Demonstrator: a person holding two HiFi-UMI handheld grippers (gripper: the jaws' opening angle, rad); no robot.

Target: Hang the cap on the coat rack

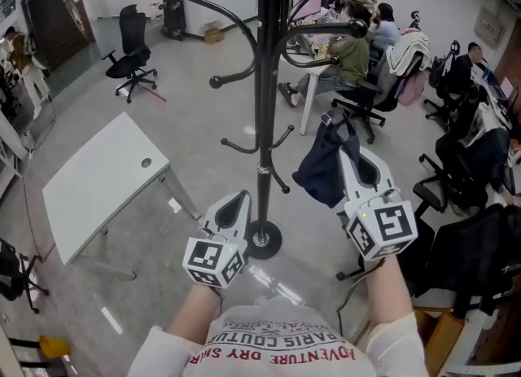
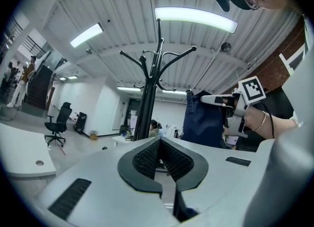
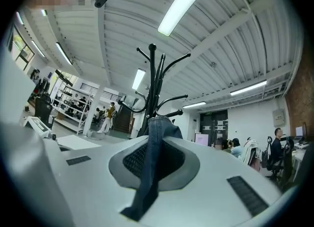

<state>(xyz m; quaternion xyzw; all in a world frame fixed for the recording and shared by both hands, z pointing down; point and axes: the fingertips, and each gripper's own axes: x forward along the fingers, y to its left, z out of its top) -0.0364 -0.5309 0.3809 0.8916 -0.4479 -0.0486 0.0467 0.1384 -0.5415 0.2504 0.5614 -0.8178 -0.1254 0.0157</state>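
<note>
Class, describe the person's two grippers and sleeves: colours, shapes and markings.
Both the left gripper and right gripper have pale grey shells, with dark ribbed pads inside a teardrop-shaped black rim. Each carries a cube of black-and-white square markers. The sleeves are white.

Soft dark-blue denim cloth makes the cap point(image 1: 324, 170), at three o'clock of the smooth, glossy black metal coat rack point(image 1: 265, 82); the floor point(image 1: 163, 123) is polished, faintly reflective grey.
</note>
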